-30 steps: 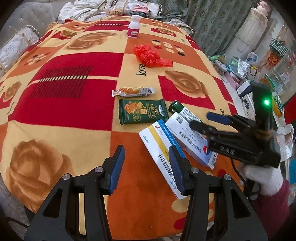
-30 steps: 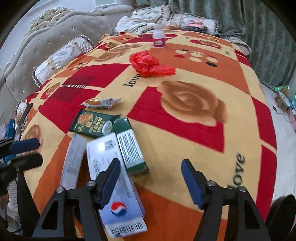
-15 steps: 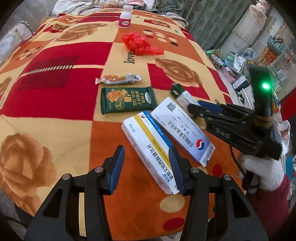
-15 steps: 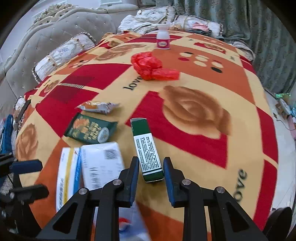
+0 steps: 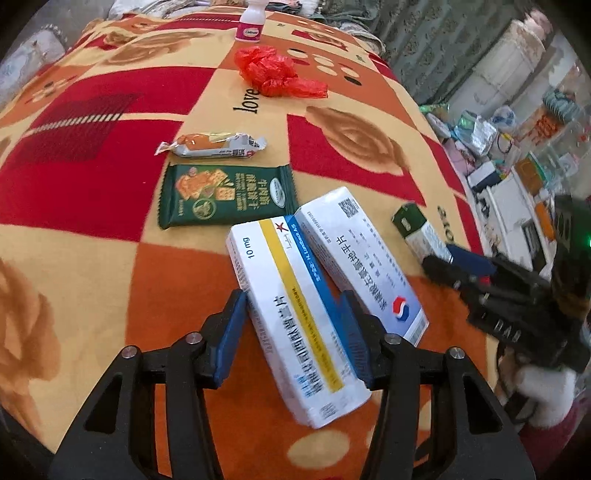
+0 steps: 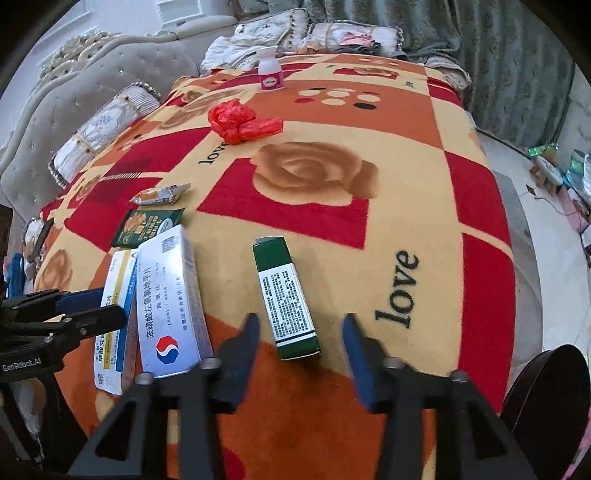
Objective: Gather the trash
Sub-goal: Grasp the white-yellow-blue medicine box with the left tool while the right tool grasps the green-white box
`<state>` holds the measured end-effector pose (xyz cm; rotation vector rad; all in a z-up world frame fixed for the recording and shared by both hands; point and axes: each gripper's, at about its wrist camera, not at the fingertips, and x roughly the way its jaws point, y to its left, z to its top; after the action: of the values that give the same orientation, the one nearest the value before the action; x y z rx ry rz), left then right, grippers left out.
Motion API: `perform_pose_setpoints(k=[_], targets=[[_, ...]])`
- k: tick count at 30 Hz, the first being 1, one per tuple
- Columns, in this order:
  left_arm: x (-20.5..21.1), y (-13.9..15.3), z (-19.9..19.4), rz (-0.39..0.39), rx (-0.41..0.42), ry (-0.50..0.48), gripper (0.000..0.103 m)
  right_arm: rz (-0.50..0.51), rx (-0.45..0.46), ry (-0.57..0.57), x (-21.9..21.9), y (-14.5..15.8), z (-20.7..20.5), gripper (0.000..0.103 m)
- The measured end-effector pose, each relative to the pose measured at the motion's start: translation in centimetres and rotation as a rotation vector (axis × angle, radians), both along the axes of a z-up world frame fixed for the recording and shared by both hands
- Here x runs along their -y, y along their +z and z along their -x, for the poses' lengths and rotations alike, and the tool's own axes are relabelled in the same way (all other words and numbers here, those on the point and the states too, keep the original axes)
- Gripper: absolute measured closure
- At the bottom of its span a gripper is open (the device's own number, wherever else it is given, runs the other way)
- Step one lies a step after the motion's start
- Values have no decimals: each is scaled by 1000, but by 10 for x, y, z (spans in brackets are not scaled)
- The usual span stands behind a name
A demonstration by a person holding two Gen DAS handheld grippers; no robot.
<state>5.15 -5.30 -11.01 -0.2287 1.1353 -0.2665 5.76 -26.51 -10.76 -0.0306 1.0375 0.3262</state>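
A yellow-striped white medicine box [image 5: 295, 314] lies on the blanket between the pads of my left gripper [image 5: 291, 332], which is open around it. A second white box with a red-blue logo [image 5: 362, 262] lies beside it, also in the right wrist view [image 6: 170, 306]. A green-and-white box [image 6: 286, 299] lies just ahead of my right gripper [image 6: 301, 343], which is open and empty. A green cracker packet [image 5: 225, 199], a small snack wrapper [image 5: 212, 146], a crumpled red plastic bag [image 5: 275, 74] and a small white bottle [image 5: 251, 26] lie farther away.
Everything lies on a red, orange and cream blanket [image 6: 369, 177] over a round surface. A grey sofa with cushions [image 6: 92, 122] stands at the left. Curtains [image 6: 498, 55] and floor clutter [image 5: 498, 155] are at the right.
My left gripper moved forward so the striped box now lies between its pads. My right gripper opened wide and the green box now lies just ahead of it.
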Motion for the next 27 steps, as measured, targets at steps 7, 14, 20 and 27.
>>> perform_pose_setpoints(k=[7, 14, 20, 27], targets=[[14, -3, -5, -54, 19, -40, 48, -2, 17, 9, -12, -4, -8, 56], [13, -4, -2, -65, 26, -74, 50, 19, 30, -19, -14, -9, -16, 66], [1, 6, 11, -16, 44, -88, 54, 36, 47, 6, -10, -5, -4, 82], [3, 36, 16, -15, 103, -101, 54, 23, 72, -13, 6, 6, 9, 83]])
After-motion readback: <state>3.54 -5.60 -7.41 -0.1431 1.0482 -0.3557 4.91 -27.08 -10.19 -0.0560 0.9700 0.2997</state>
